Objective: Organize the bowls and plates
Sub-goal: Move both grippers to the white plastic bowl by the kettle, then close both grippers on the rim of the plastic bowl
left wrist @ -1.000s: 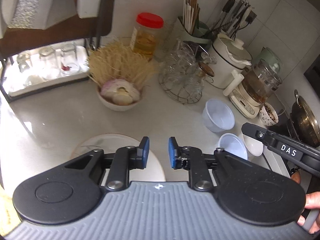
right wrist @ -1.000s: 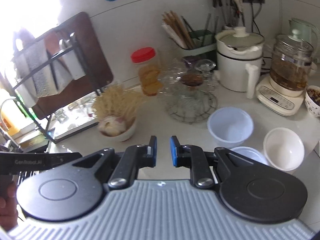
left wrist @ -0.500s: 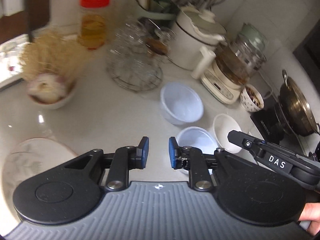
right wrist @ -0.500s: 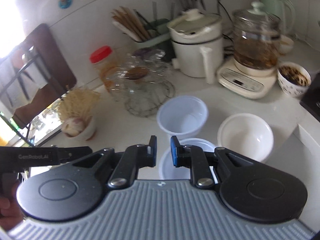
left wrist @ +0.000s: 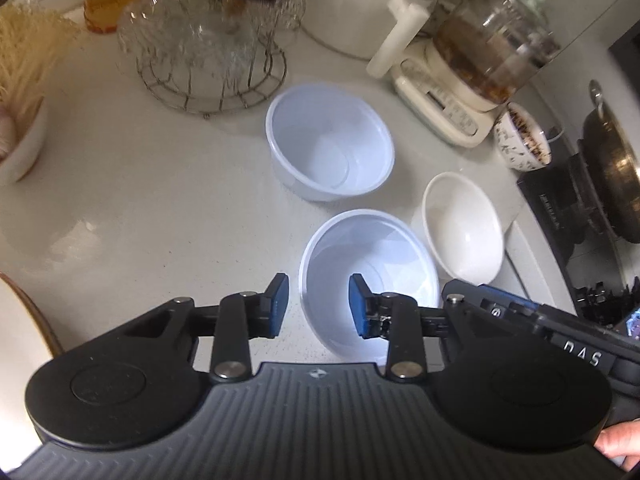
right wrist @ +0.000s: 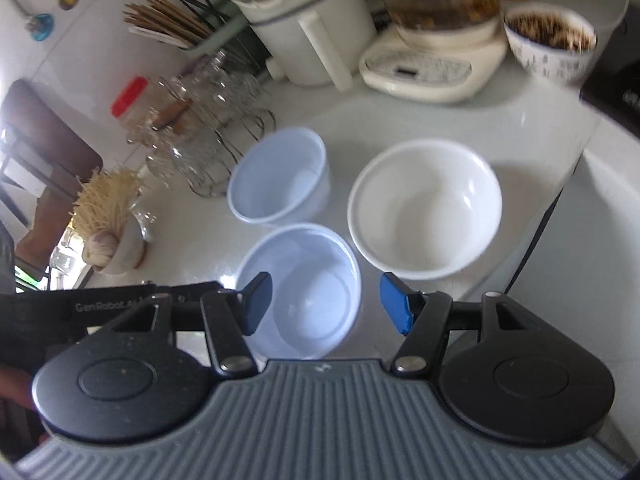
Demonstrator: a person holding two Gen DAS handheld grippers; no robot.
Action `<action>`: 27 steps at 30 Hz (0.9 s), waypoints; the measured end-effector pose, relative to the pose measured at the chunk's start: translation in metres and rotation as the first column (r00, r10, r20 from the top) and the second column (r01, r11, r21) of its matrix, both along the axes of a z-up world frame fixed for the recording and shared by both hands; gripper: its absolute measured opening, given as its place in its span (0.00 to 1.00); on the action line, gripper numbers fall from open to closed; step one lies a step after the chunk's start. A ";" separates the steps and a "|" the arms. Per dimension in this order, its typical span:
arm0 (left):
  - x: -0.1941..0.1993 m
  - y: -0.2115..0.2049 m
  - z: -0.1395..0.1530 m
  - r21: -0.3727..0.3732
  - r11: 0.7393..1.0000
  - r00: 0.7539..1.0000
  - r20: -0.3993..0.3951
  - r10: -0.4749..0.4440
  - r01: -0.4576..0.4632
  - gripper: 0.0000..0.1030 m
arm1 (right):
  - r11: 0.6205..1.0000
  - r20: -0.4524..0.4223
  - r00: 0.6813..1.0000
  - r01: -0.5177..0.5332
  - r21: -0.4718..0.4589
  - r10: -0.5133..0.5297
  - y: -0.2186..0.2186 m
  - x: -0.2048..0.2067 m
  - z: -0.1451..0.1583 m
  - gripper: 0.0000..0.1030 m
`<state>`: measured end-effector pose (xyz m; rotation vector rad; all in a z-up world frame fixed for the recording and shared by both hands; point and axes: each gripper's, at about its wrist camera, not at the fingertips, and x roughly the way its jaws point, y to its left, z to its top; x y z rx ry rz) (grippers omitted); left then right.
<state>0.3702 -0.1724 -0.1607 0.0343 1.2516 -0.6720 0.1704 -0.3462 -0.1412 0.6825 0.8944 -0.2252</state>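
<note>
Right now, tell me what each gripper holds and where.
Nothing. Both grippers, left and right, are opening over the near plastic bowl, untouched.

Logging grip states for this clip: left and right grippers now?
Left gripper: jaws opening, astride the near blue bowl's rim, holding nothing.
Right gripper: jaws opening, empty.

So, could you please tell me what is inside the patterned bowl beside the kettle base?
The patterned bowl holds something dark brown and speckled, filling it almost to the rim. The pictures are too blurred to tell what it is, and whatever lies beneath that top layer is covered.
</note>
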 end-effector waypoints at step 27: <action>0.000 0.003 -0.030 0.028 0.998 0.997 -0.053 0.062 -0.061 0.10 | 0.996 -0.051 0.997 -0.050 0.072 0.053 0.007 0.015 -0.031 0.14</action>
